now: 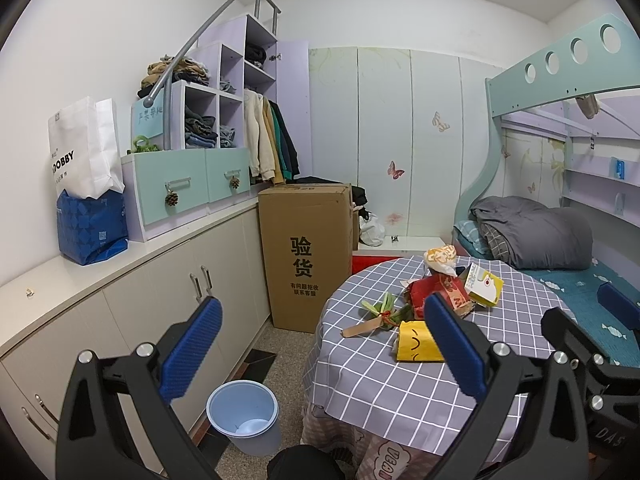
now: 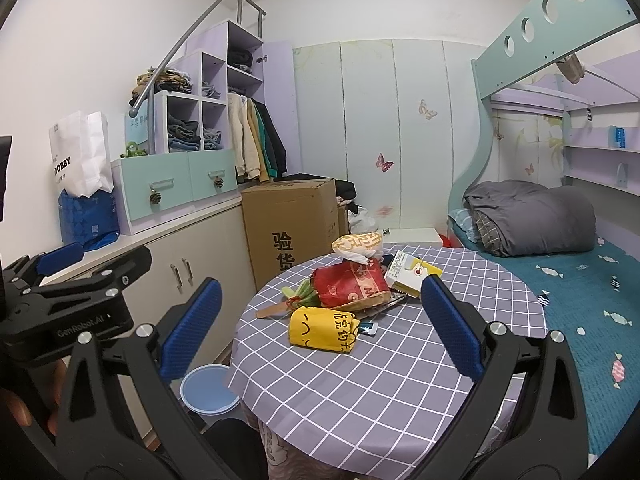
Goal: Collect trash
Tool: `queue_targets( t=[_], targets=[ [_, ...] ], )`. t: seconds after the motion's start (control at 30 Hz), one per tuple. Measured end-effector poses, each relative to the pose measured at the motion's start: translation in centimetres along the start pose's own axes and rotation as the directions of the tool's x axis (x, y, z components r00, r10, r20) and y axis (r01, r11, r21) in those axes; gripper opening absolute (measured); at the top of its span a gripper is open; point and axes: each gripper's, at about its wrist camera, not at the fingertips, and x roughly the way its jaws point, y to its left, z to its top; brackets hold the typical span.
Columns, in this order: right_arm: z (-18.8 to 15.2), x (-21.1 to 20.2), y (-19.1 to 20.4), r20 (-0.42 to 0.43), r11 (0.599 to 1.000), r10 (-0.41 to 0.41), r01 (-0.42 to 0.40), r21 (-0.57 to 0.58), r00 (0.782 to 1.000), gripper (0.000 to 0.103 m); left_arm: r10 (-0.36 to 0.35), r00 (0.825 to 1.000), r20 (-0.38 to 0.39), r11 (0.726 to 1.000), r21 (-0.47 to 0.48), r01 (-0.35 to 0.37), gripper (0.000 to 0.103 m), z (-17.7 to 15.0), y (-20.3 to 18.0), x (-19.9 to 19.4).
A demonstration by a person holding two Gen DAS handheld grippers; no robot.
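Note:
A pile of trash lies on the round table with a grey checked cloth [image 2: 360, 392]: a yellow wrapper [image 2: 322, 330] nearest, a red snack bag [image 2: 350, 286] behind it, a crumpled yellow-white wrapper [image 2: 358, 245], a white-yellow carton [image 2: 412, 274] and green scraps with a wooden stick [image 2: 288, 300]. The same pile shows in the left wrist view [image 1: 436, 300]. A light blue bin [image 1: 244, 416] stands on the floor left of the table. My left gripper [image 1: 322, 354] is open and empty, above the gap between bin and table. My right gripper [image 2: 320, 334] is open and empty, short of the yellow wrapper.
A tall cardboard box [image 1: 306, 256] stands behind the table by the low white cabinets [image 1: 160, 292]. A bunk bed with a grey quilt [image 2: 532, 216] is on the right. Bags [image 1: 86, 184] sit on the cabinet top.

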Motion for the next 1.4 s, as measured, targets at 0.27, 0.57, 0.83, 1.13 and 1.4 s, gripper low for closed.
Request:
queue_targets(
  t=[0.27,0.57,0.83,1.13,1.4],
  targets=[
    [0.14,0.03,0.1,-0.003,1.0,0.006,-0.006,0.0,1.0,0.097,0.001,1.0,0.0,1.0,-0.001,-0.001,0.099,-0.08,-0.17,-0.02],
    [0.15,0.07,0.15,-0.005,1.0,0.008,-0.008,0.002,1.0,0.097,0.001,1.0,0.0,1.0,0.0,-0.001,0.099,-0.07,-0.18,-0.04],
    [0.01,0.14,0.31,-0.009,1.0,0.013,-0.013,0.002,1.0,0.097,0.0,1.0,-0.001,1.0,0.002,0.0,0.099,0.02,-0.24,-0.06],
    [-0.11,0.04,0.38,-0.012,1.0,0.014,-0.014,0.006,1.0,0.097,-0.001,1.0,-0.003,1.0,0.004,0.001,0.099,-0.01,-0.33,-0.03],
    [-0.37,0.1,-0.04,-0.02,1.0,0.003,-0.002,0.016,1.0,0.097,-0.003,1.0,-0.008,1.0,0.008,0.003,0.099,-0.2,-0.54,0.14]
  ],
)
